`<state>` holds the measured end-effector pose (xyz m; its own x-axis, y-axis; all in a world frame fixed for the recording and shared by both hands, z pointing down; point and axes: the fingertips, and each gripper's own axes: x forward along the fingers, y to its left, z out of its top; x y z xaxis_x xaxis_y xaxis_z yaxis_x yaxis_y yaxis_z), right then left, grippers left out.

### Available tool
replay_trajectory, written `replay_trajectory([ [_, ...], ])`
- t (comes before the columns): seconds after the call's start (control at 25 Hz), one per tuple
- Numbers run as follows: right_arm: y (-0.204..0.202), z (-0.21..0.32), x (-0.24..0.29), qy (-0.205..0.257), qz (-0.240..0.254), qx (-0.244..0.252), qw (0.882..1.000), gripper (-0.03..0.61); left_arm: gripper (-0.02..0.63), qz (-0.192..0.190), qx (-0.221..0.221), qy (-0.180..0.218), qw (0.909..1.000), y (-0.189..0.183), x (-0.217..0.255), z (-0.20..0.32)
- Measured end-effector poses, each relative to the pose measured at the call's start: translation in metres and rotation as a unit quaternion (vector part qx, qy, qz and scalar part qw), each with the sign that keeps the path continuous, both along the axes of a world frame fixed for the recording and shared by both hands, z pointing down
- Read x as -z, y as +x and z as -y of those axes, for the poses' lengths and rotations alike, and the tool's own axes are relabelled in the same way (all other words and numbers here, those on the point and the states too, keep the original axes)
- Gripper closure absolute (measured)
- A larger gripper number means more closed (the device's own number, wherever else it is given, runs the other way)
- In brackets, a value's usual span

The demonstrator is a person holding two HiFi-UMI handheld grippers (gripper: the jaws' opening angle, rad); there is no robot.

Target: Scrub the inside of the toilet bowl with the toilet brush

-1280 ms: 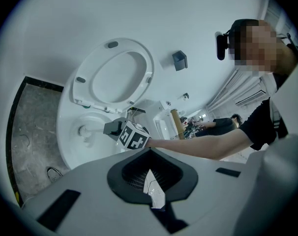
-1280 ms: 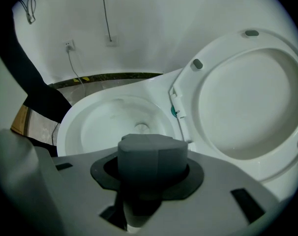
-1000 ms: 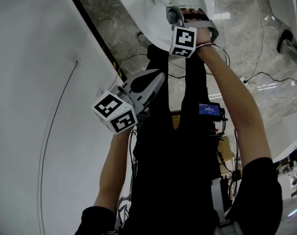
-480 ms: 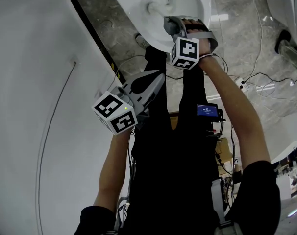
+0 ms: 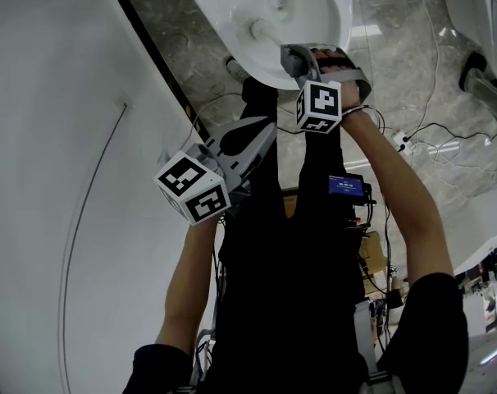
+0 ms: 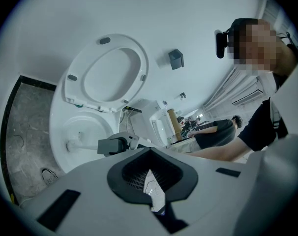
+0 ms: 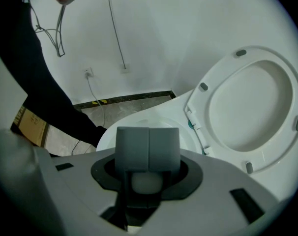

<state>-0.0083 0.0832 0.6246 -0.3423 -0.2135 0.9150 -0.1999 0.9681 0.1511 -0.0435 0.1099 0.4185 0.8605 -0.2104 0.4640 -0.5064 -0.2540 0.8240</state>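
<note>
The toilet bowl [image 5: 335, 2] sits at the far end of the head view, on a grey marble floor [image 5: 191, 23] beside a white wall [image 5: 52, 138] on the left. Its seat [image 6: 84, 59] is raised, leaning back against the wall behind the bowl.

The brush [image 5: 261, 29] is inside the bowl, with its head low against the white inner surface at the left and its handle running right and nearer, out over the rim.

The right gripper [image 5: 291, 56] hangs over the near right edge of the bowl. Its fingers [image 7: 148, 149] are pressed together on the brush handle, whose rounded white end shows just behind them in the right gripper view. The left gripper view shows the same hold from the side: the right gripper [image 6: 114, 145] is level with the rim, and the brush [image 6: 74, 145] reaches left into the bowl [image 6: 58, 127].

The left gripper [image 5: 265, 130] is held nearer, well apart from the bowl and left of the right arm. Its fingers are closed to a point with nothing between them, aimed toward the bowl.

Cables [image 5: 445, 130] lie on the floor to the right.
</note>
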Motion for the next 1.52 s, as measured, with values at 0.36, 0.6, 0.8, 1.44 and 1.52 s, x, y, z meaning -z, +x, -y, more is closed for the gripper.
replay_trajectory([
  [0.36, 0.016, -0.044, 0.004, -0.027, -0.013, 0.05, 0.998, 0.414, 0.603, -0.001, 0.004, 0.001, 1.0, 0.0, -0.001, 0.0],
  [0.6, 0.036, -0.06, 0.005, -0.036, -0.03, 0.075, 0.996, 0.414, 0.603, -0.001, 0.005, 0.001, 1.0, -0.001, -0.001, 0.004],
  [0.8, 0.05, -0.07, 0.001, -0.029, -0.061, 0.131, 0.989, 0.414, 0.603, -0.002, 0.002, 0.002, 1.0, 0.0, -0.002, 0.004],
  [1.44, 0.118, -0.056, -0.015, 0.012, -0.189, 0.2, 0.961, 0.414, 0.603, 0.0, 0.014, -0.003, 0.9999, -0.006, -0.003, 0.006],
  [1.52, 0.127, -0.049, -0.016, 0.019, -0.199, 0.198, 0.96, 0.414, 0.603, 0.0, 0.014, -0.003, 0.9999, -0.007, -0.003, 0.006],
])
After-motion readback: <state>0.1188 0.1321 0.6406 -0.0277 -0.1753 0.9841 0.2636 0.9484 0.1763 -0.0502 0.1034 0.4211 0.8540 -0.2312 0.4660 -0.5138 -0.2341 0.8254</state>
